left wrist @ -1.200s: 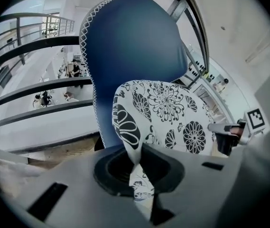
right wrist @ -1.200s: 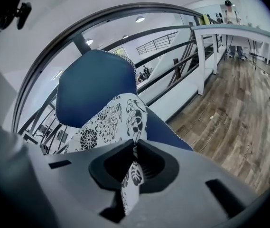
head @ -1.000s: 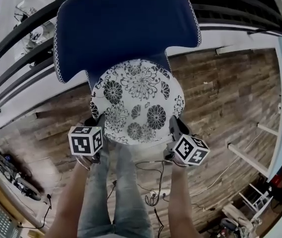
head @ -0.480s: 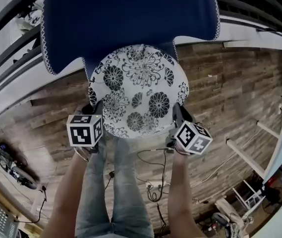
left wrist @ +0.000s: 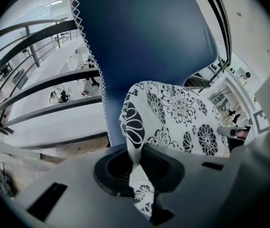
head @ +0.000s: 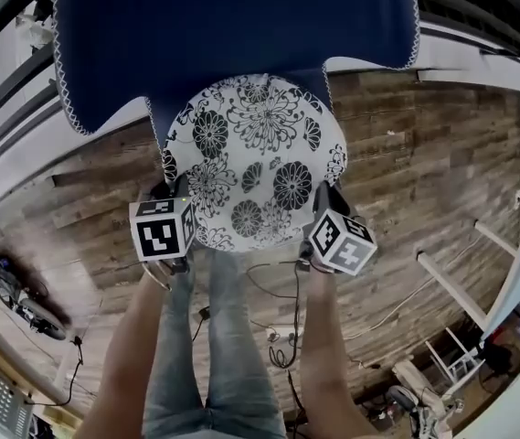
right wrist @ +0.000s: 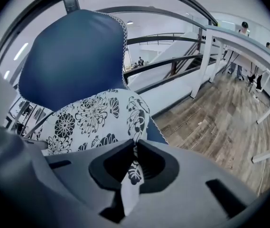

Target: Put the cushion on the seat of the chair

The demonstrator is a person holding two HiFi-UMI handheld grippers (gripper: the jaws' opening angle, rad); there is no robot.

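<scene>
While both grippers hold the cushion (head: 255, 163) by its near edge, it lies almost flat in the air in front of the chair (head: 232, 26). Its far edge reaches the bottom of the blue backrest.

The left gripper (left wrist: 137, 163) has its fingers (left wrist: 165, 165) closed narrow on a fold of the patterned cloth at the cushion's left corner. The right gripper (right wrist: 135, 158) pinches the right corner in the same way, and a strip of cloth comes out behind its fingers. In the head view the two marker cubes sit at the two near corners, well apart, with the cushion between them.

A small blue part of the seat (right wrist: 157, 129) shows just under the cushion's right side. Most of the seat is hidden below the cushion, so I cannot tell if they touch.

Compared with one second ago, the backrest fills more of the head view and its top is now cut by the frame. In the left gripper view it is also larger and nearer. The cushion has come closer to the backrest, and both grips are unchanged. The person's legs (head: 209, 355) stand on the wooden floor (head: 406, 154) below the grippers.
</scene>
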